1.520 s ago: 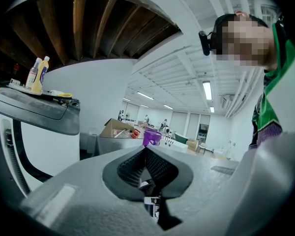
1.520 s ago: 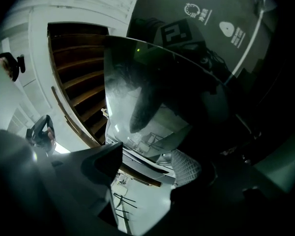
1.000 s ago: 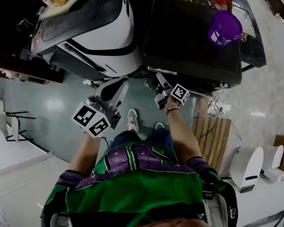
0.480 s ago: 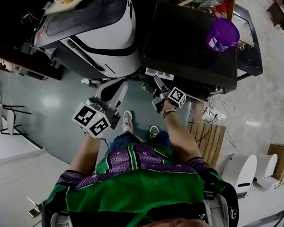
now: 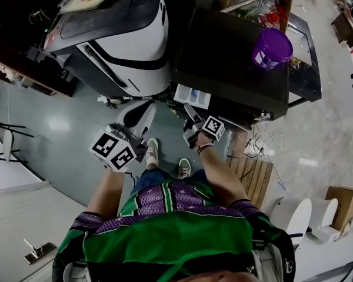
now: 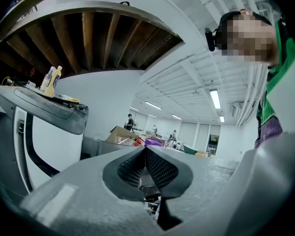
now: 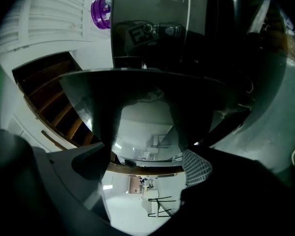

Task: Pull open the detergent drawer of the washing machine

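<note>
A: Grippers first: how do they stand?
B: Right gripper [image 5: 188, 113] clamps the detergent drawer [image 5: 192, 96] front. Left gripper [image 6: 145, 154] is closed on nothing, off to the side.
A: Drawer?
B: Sticking out of the black washing machine [image 5: 235, 57], white compartments showing, one with a blue insert [image 5: 195, 94]. Purple cup [image 5: 272, 47] on top.

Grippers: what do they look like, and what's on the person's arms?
The left gripper and right gripper are grey plastic, each carrying a white cube with black square markers. The sleeves are green with purple-and-black striped cuffs, and a dark band sits on the right wrist.
</note>
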Tool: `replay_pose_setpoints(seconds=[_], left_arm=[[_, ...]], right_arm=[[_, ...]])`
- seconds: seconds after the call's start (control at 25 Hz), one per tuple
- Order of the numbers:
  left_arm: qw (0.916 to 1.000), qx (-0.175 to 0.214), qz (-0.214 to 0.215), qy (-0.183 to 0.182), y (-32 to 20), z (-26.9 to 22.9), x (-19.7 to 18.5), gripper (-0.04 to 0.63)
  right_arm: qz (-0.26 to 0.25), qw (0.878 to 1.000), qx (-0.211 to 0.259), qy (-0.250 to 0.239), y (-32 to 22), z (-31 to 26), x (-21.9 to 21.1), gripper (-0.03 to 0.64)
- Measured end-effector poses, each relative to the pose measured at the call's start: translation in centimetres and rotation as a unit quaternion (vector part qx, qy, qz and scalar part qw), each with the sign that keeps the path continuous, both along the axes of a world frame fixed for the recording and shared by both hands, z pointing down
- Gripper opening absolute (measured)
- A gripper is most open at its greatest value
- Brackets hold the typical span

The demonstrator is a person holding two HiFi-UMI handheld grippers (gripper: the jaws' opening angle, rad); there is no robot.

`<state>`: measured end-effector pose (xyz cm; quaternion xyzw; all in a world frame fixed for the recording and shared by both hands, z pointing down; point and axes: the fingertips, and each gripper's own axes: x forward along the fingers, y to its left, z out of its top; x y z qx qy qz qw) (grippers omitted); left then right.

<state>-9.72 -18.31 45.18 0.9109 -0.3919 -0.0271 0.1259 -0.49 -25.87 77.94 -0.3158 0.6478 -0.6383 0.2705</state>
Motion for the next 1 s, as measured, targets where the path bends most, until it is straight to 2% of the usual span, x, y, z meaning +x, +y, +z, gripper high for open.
replay_pose_setpoints(seconds=[1.0], left_arm=[[0.9998, 0.019, 0.004, 0.001, 2.8, -1.1, 1.7, 0.018]], right_arm=[[-0.060, 0.998, -0.014, -0.006, 6.9, 0.1, -2.0, 0.451]])
